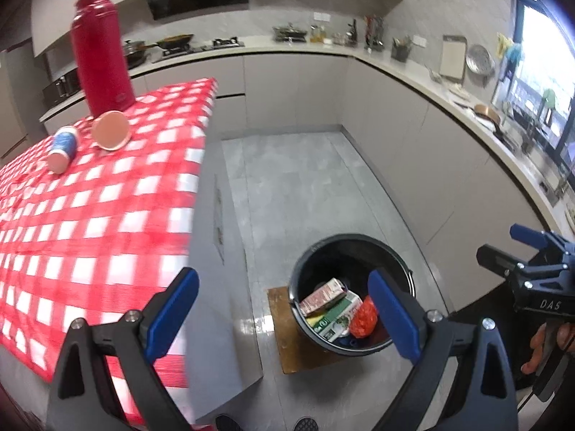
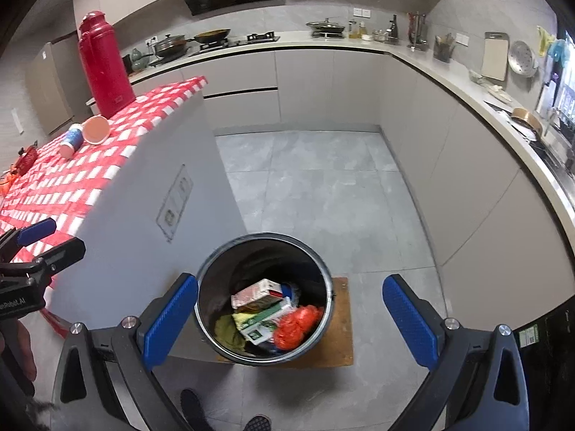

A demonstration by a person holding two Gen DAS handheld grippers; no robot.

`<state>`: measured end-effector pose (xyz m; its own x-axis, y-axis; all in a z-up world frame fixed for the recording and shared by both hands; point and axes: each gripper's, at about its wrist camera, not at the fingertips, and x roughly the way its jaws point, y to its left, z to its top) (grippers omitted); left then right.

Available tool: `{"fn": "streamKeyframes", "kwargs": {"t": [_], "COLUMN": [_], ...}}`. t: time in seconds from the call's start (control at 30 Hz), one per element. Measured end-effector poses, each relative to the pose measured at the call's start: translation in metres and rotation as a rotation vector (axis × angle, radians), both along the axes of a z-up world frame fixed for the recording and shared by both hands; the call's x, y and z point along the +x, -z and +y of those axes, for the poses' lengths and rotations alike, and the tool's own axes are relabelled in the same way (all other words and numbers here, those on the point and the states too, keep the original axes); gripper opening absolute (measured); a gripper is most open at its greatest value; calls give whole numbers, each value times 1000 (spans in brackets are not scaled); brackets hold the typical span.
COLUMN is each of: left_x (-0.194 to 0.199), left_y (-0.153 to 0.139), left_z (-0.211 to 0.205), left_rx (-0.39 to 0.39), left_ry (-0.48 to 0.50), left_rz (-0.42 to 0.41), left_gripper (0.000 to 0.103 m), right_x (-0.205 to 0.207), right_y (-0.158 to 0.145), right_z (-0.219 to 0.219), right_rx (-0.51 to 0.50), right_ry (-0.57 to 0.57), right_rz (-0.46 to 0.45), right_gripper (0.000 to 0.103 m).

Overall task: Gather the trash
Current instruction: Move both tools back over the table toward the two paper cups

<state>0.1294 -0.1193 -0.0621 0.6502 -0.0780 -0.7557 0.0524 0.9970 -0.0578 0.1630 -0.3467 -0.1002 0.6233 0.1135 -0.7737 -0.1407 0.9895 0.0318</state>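
The left gripper (image 1: 284, 310) is hanging over the edge of the table (image 1: 107, 215), and its blue fingers (image 1: 172, 318) are standing wide apart with nothing between them. The right gripper (image 2: 291, 319) is hovering above the black bucket (image 2: 208, 287), and its fingers (image 2: 409, 319) are also standing wide apart and are holding nothing. The bucket is standing on a brown board (image 2: 341, 323), which is lying on the grey floor (image 2: 316, 186) just beside the white side of the table. Inside the bucket several pieces of trash are lying together: a reddish carton (image 2: 257, 292) on top, a green and white carton (image 2: 267, 319) under it, a crumpled orange-red bag (image 2: 298, 325) touching the green carton, and something yellow-green (image 2: 228, 330) against the wall of the bucket. On the table, which is covered by a red and white checked cloth (image 1: 90, 237), a paper cup with a blue band (image 1: 63, 149) is lying on its side, and just beside it a pinkish orange cup (image 1: 110, 130) is also lying on its side, with its open mouth facing the camera. A tall red thermos (image 1: 99, 50) is standing upright right behind the two cups. In the right wrist view a small red and orange thing (image 2: 23, 160) is lying near the far left edge of the table, but it is too blurred to say what it is. Two shoes of the person (image 2: 222, 416) are showing at the bottom of the right wrist view.
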Motion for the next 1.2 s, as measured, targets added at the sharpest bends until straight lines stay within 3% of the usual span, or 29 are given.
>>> {"fn": "streamKeyframes", "kwargs": {"t": [0.27,0.73,1.2], "left_x": [-5,-22,-17], "left_y": [-11,-26,-26], "left_z": [44,123,223], "left_rx": [9,24,33], "left_ry": [-103,-287,-419], "left_rz": [-34,-95,-120], "left_gripper": [96,96,96], "right_x": [11,26,49], "right_y": [-19,-57,-78], "right_z": [36,124,239], "right_rx": [19,55,70], "right_ry": [-51,-239,-425], "right_rz": [-32,-139,-185], "right_gripper": [103,103,103]}}
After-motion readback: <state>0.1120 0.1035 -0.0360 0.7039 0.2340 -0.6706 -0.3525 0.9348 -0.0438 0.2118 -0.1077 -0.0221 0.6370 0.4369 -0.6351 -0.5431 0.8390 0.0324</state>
